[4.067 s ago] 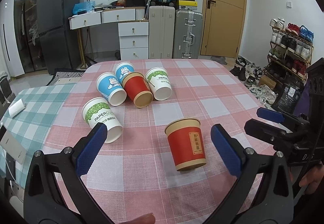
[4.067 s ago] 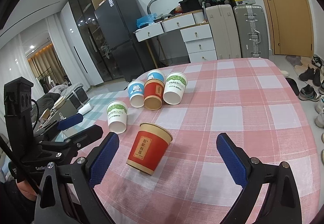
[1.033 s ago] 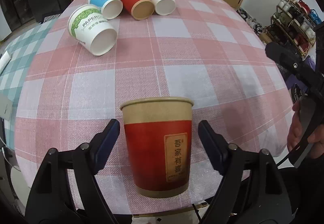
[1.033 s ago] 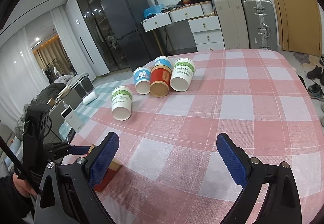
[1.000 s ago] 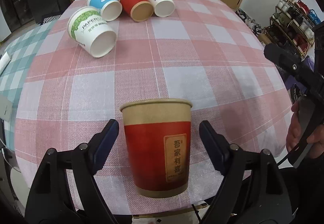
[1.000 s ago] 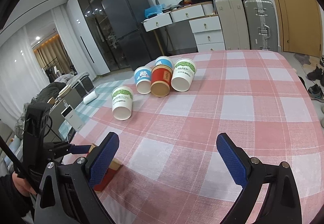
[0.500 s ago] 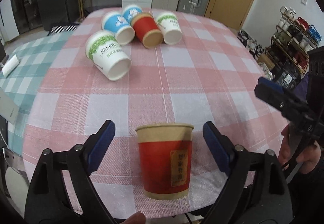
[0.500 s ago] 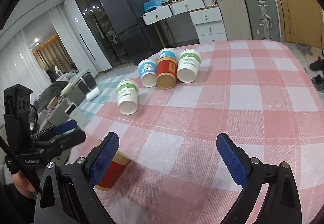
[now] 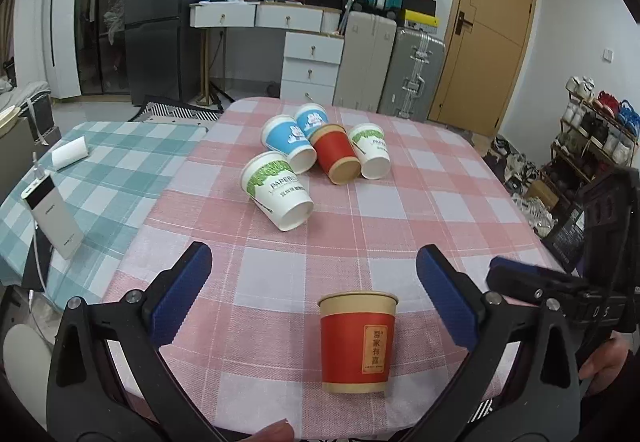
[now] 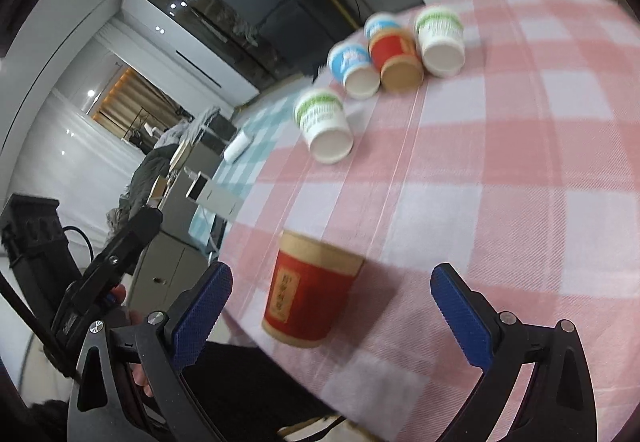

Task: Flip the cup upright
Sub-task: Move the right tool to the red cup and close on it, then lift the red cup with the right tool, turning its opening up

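**Red cup stands upright between open tools; four others lie on their sides**

The left tool (image 9: 312, 294) has its blue-padded jaws spread wide and holds nothing; the red paper cup (image 9: 357, 342) stands just ahead of it, between the jaw lines but touching neither pad. The right tool (image 10: 332, 314) is likewise spread apart and empty, with the same cup (image 10: 310, 292) just in front of it, near the close edge of the desk (image 9: 440, 210).

The cup looks like thin paperboard with a kraft-brown rolled rim and base band, a matte red wall and a gold label. By my judgement it is very light and crushes easily, so a squeeze should be gentle and land on the mid-wall, where the taper gives the pads a flat bite; the rim is stiffer but narrower. The checked cloth under it seems soft and woven, so the cup may tip if nudged.

Further out, a white-and-green cup (image 9: 278, 190) lies on its side, mouth toward the tools. Beyond it, a cluster lies touching: two blue cups (image 9: 289, 143), a second red one (image 9: 335, 159) and another green-printed cup (image 9: 370, 155).
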The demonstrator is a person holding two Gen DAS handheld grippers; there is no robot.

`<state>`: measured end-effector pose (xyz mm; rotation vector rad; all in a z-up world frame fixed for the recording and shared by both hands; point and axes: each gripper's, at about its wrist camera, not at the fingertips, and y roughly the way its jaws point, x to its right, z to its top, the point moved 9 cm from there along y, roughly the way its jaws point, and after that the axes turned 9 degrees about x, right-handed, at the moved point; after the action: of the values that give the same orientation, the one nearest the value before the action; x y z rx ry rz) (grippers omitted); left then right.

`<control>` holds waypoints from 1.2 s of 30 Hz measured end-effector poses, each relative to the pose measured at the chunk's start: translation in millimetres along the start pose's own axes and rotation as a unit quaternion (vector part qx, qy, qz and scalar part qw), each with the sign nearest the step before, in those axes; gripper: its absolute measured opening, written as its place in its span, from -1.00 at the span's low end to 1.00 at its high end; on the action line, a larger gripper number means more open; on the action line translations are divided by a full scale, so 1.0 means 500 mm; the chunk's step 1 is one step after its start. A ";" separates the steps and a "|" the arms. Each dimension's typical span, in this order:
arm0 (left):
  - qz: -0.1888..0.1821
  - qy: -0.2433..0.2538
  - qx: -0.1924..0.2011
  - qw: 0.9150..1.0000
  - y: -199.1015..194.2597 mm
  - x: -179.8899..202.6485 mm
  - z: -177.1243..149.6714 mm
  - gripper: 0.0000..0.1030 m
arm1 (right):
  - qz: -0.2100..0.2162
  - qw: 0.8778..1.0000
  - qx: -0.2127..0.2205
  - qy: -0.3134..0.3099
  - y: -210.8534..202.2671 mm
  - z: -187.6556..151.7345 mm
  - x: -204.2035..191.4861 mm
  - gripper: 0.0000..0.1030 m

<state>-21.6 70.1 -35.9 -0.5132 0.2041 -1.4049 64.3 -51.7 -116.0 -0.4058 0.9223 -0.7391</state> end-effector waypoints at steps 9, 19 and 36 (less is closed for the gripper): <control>0.000 -0.014 0.009 1.000 -0.056 -0.038 -0.002 0.98 | -0.007 0.994 -0.101 0.042 0.112 -0.041 -0.006 0.97; 0.006 -0.004 -0.004 1.000 -0.054 -0.041 -0.011 0.98 | -0.061 0.987 -0.144 0.036 0.173 -0.042 -0.004 0.97; 0.009 -0.003 -0.020 1.000 -0.041 -0.036 -0.025 0.98 | -0.066 0.989 -0.123 0.044 0.145 -0.024 0.021 0.38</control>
<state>-48.2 83.3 -40.2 -0.5483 0.2317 -1.3830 87.0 -9.6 -172.7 -0.6600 1.0830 -0.7711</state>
